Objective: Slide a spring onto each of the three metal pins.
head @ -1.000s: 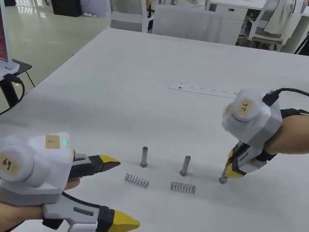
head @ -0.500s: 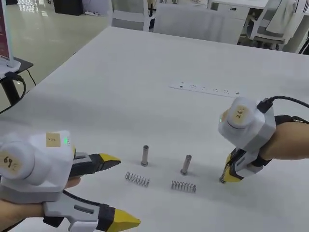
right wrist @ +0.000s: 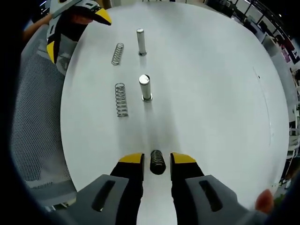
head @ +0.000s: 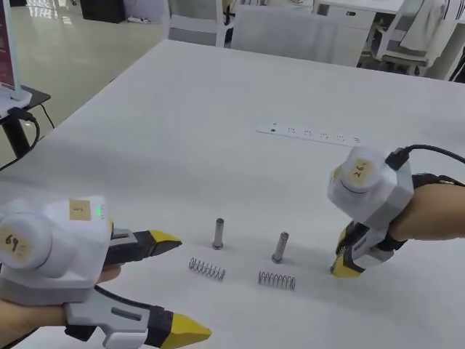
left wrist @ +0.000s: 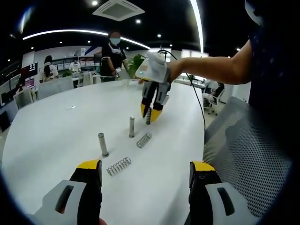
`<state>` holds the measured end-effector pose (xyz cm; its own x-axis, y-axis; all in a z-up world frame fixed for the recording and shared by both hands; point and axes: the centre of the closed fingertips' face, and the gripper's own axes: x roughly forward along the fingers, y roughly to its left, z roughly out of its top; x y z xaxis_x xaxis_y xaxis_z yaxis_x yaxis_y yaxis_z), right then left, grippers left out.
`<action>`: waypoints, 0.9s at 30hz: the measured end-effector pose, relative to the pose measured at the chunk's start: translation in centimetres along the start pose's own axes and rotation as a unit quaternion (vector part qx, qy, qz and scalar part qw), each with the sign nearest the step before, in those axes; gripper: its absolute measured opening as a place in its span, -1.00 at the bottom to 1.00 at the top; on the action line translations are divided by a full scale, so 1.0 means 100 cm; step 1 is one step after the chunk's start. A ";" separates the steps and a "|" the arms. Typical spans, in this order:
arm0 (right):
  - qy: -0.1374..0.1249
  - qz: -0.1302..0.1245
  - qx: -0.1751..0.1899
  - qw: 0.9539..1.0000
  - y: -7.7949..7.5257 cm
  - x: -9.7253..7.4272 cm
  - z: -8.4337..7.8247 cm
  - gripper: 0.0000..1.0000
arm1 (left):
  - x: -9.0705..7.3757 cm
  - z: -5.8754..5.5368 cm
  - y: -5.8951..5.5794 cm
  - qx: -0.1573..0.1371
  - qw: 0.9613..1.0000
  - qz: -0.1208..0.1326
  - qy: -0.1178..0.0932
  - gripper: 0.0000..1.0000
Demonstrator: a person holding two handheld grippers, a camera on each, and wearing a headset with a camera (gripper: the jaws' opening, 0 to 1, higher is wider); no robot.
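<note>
Two springs (head: pixel 206 270) beside bare pins (head: pixel 218 234) (third spring (right wrist: pixel 157 162) within right hand-held gripper (head: pixel 346 264))

White table (head: pixel 218 109), power strip (head: pixel 312 135), office chairs (head: pixel 290 36), glossy floor (head: pixel 73 43), ceiling lights (left wrist: pixel 196 18)

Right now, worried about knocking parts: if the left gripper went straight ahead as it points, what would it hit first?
Probably the nearest loose spring, lying on the table just ahead of the left gripper, a little left of centre; the gripper's height above it is unclear.
</note>
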<state>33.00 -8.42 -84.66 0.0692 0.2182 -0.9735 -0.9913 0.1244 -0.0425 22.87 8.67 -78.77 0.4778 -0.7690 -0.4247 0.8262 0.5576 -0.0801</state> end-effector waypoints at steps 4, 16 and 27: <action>-0.004 -0.004 -0.002 1.000 0.001 -0.002 0.002 -0.54 | 0.000 0.000 0.000 0.000 1.000 0.000 -0.001 0.45; -0.016 -0.014 -0.018 1.000 0.007 -0.016 0.019 -0.50 | 0.001 0.001 0.000 0.003 1.000 -0.004 0.000 0.45; -0.025 -0.005 -0.031 0.999 0.022 -0.016 0.035 -0.51 | -0.002 0.003 -0.001 0.005 1.000 -0.002 -0.002 0.44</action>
<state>31.10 -5.14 -82.44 0.0824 0.2651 -0.9607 -0.9955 0.0669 -0.0669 22.75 8.67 -78.44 0.4753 -0.7726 -0.4209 0.8314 0.5509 -0.0722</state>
